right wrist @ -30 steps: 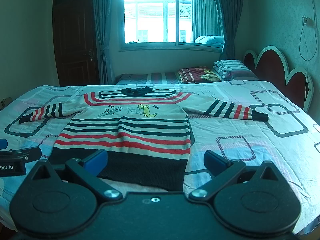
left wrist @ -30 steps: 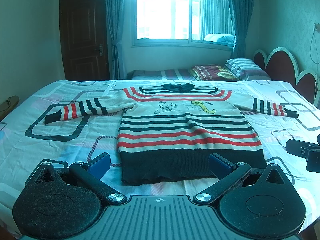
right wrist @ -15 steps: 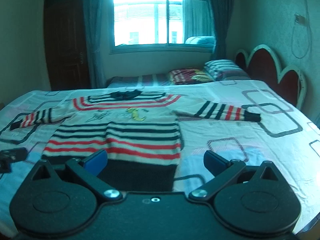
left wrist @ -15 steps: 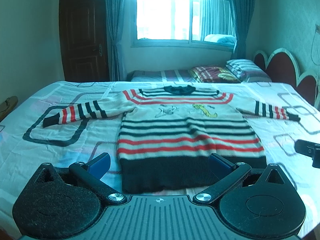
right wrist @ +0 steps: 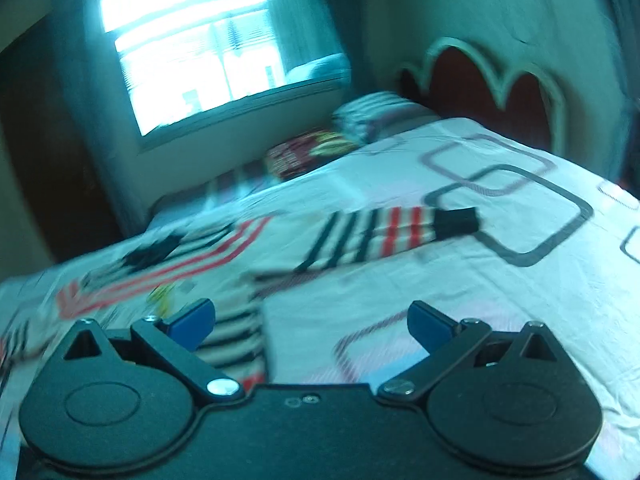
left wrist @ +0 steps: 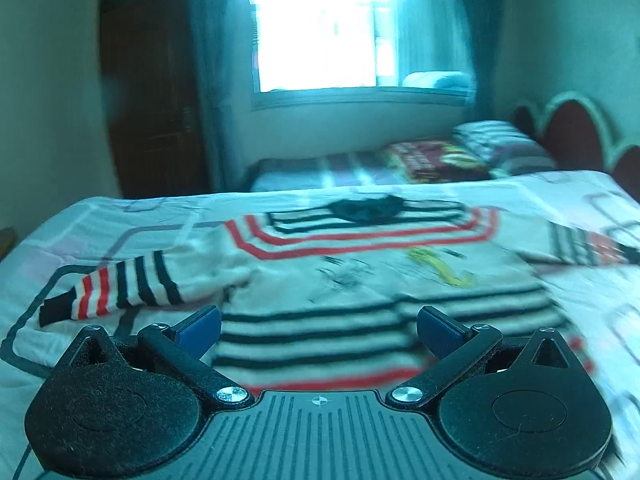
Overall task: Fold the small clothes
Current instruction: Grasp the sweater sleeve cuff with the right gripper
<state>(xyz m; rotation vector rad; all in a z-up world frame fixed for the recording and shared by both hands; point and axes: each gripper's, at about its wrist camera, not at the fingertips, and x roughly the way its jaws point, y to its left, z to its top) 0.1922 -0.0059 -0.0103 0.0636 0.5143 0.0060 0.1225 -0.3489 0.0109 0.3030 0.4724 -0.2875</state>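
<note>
The striped sweater (left wrist: 360, 280) lies flat and face up on the bed (left wrist: 100, 216), collar toward the window (left wrist: 320, 28), both sleeves spread outward. The left gripper (left wrist: 319, 326) hangs over the sweater's lower body with its blue-tipped fingers (left wrist: 199, 324) spread wide and nothing between them; the left finger sits at the garment's left side edge, just below the left sleeve (left wrist: 116, 292), and the right finger is over the striped body. Contact with the cloth cannot be confirmed. The right gripper (right wrist: 311, 322) is likewise released, jaws wide apart and empty, positioned at the sweater's right side edge: its left finger over the striped fabric, its right finger over bare bedsheet. The right sleeve (right wrist: 384, 236) extends ahead of it, dark cuff farthest out. Both views are motion-blurred. Pillows (left wrist: 496, 144) and a scalloped headboard (right wrist: 492, 80) stand at the far right.
</note>
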